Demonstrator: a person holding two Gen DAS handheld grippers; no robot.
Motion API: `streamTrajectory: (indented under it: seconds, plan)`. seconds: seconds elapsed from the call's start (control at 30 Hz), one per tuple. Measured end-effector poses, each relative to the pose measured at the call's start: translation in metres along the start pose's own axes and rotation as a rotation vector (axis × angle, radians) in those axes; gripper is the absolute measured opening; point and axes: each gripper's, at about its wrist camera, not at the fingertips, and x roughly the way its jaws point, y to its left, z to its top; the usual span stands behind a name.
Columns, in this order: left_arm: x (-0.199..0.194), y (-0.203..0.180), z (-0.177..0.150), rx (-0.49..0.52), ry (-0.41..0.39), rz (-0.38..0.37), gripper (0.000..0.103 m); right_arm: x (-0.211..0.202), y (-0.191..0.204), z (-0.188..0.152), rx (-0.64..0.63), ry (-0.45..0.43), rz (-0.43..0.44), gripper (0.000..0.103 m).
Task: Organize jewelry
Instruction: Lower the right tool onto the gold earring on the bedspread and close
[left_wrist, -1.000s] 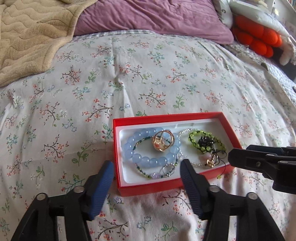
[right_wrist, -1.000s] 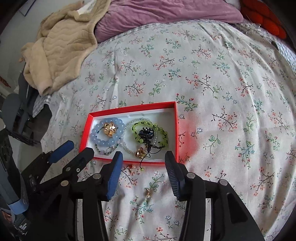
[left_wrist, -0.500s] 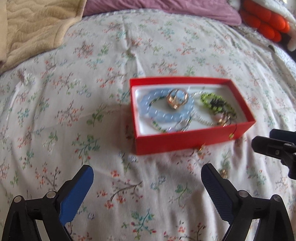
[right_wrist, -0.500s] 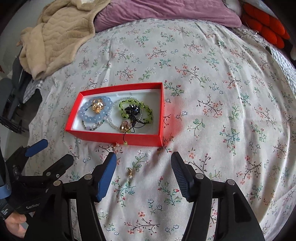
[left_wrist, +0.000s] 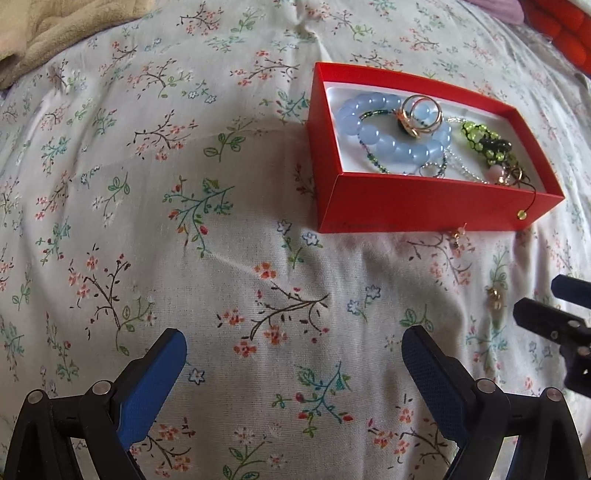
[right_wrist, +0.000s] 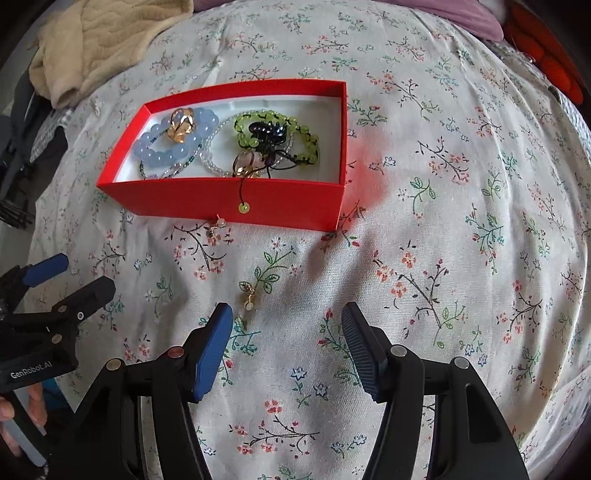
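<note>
A red box (left_wrist: 417, 206) (right_wrist: 236, 201) on the floral bedspread holds a blue bead bracelet (left_wrist: 384, 140) (right_wrist: 162, 155), a gold ring (left_wrist: 421, 114) (right_wrist: 181, 123), a green bead bracelet (left_wrist: 480, 142) (right_wrist: 295, 129) and other pieces. One small gold earring (right_wrist: 249, 295) (left_wrist: 495, 295) lies on the sheet just ahead of my right gripper (right_wrist: 286, 317). Another earring (right_wrist: 218, 225) (left_wrist: 458, 234) lies against the box's front wall. My left gripper (left_wrist: 291, 343) is open wide and empty, back from the box. My right gripper is open and empty.
A beige blanket (right_wrist: 99, 40) and a purple pillow (right_wrist: 461, 11) lie at the far side of the bed. An orange plush (left_wrist: 561, 33) sits at the far right. The left gripper shows in the right wrist view (right_wrist: 55, 291) at the left edge.
Both grippers have pulled back from the box. The left gripper has opened wider and shifted left, so the box now sits to its upper right. The right gripper has neared the loose earring.
</note>
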Motion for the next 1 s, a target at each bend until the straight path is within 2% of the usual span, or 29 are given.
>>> streamTrajectory:
  seconds: [0.3, 0.4, 0.5, 0.6, 0.73, 1.0]
  plan:
    - [0.002, 0.003, 0.001, 0.008, 0.008, 0.005, 0.097, 0.021, 0.014, -0.001, -0.044, 0.029, -0.029, 0.062]
    - [0.002, 0.003, 0.001, 0.009, 0.009, 0.007, 0.097, 0.025, 0.022, 0.002, -0.077, 0.021, -0.053, 0.045]
    - [0.001, 0.005, 0.001, 0.005, 0.008, 0.005, 0.097, 0.026, 0.032, 0.001, -0.136, 0.018, -0.068, 0.036]
    - [-0.001, 0.004, 0.001, 0.008, 0.0, -0.008, 0.097, 0.028, 0.04, 0.001, -0.167, 0.021, -0.056, 0.021]
    - [-0.002, 0.0, 0.001, 0.022, -0.006, -0.024, 0.097, 0.028, 0.039, 0.002, -0.17, 0.029, -0.041, 0.009]
    - [-0.006, -0.009, 0.003, 0.027, -0.036, -0.073, 0.097, 0.014, 0.015, 0.009, -0.076, 0.018, 0.036, 0.008]
